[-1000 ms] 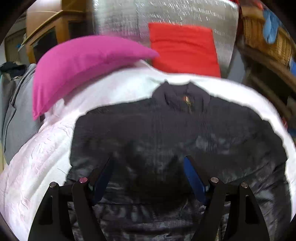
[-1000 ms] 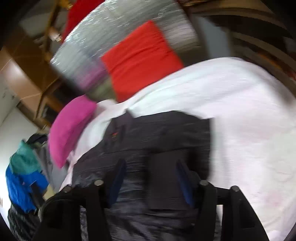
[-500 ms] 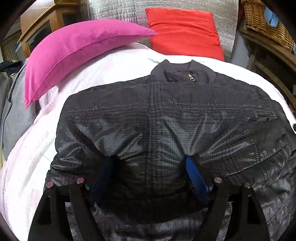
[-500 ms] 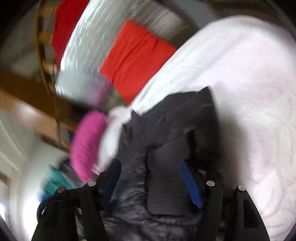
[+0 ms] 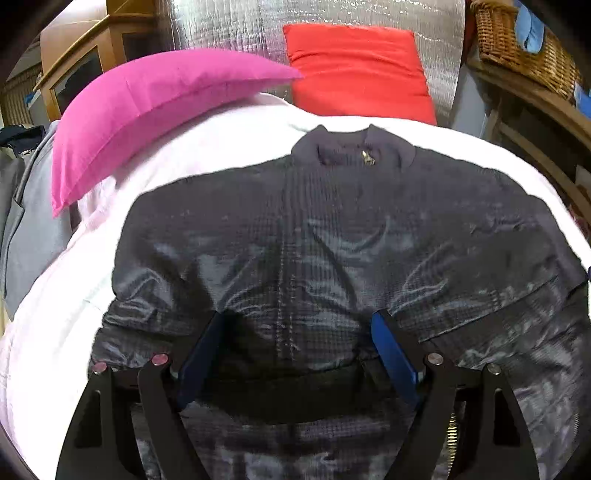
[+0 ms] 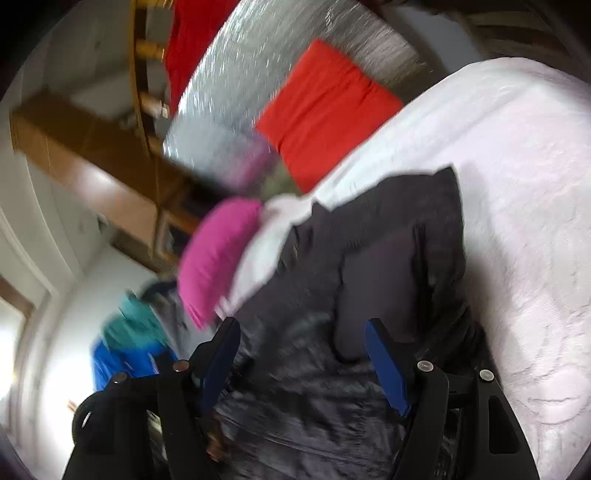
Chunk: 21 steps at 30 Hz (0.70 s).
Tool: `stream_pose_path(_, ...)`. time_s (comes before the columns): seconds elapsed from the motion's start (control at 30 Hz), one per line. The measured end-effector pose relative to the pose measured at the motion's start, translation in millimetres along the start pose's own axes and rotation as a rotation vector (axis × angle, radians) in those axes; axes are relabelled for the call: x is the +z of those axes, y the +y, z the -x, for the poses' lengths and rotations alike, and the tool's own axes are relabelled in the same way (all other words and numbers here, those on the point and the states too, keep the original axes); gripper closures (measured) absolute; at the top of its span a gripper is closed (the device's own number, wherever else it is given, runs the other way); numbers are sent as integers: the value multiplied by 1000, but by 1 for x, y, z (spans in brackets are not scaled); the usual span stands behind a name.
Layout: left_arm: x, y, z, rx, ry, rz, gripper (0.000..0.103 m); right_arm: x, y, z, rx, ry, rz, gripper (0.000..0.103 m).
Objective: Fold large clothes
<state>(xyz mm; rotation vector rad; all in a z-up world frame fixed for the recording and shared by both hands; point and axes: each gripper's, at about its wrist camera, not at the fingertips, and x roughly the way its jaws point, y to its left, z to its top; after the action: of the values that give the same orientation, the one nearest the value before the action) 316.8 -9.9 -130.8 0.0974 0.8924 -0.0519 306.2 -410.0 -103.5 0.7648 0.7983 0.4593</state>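
Note:
A dark quilted jacket [image 5: 332, 229] lies spread on the white bed cover [image 5: 55, 332], collar [image 5: 351, 147] at the far end, zip closed. My left gripper [image 5: 297, 315] is low over the jacket's near hem. Its jaws stand wide and the fabric bulges between the blue pads [image 5: 391, 354] without being pinched. In the right wrist view the jacket [image 6: 388, 221] is seen from its right side, with a sleeve folded onto it and the ribbed cuff [image 6: 376, 288] just ahead of my right gripper [image 6: 301, 325]. That gripper's jaws are wide apart, pressing on nothing.
A pink pillow [image 5: 147, 110] and a red pillow [image 5: 358, 70] lean at the bed's head against a silver foil panel [image 5: 221, 22]. Grey clothing [image 5: 26, 240] hangs off the left side. A wicker basket [image 5: 517, 48] sits on a shelf at right. Blue and teal clothes [image 6: 129, 339] are piled beyond the bed.
The right gripper has rolled and swung lower beside the jacket, its jaws spreading away from the cuff. The left gripper's jaws widened slightly and it stayed over the hem.

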Motion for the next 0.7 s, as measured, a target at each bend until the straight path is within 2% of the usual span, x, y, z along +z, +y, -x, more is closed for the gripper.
stream_pose_path(0.03,-1,-1,-1,3,-6,-5,19,-3,-5,-5,-35,16,-3,31)
stream_pose_path(0.13,2,1,4,-3,-10,-6,20,-7,-19,5,13,-7,-69,31)
stream_pose_path(0.27,8,11,27,-33,-89,32,20,-21,-18,38,37,-82,-45,30)
stream_pose_path(0.33,9,12,30,-42,-102,37,20,-36,-18,47,2,-90,-4,29)
stream_pose_path(0.4,8,6,19,-30,-67,6,20,-44,-15,46,-48,-72,38,27)
stream_pose_path(0.47,3,1,0,-2,-1,-15,19,-44,-11,42,-59,-55,72,28)
stream_pose_path(0.57,-2,-4,-5,24,-23,-19,17,-48,-2,42,-87,-59,143,28)
stream_pose_path(0.7,-4,-7,-9,44,-31,-27,15,-56,1,29,-117,-14,185,28)
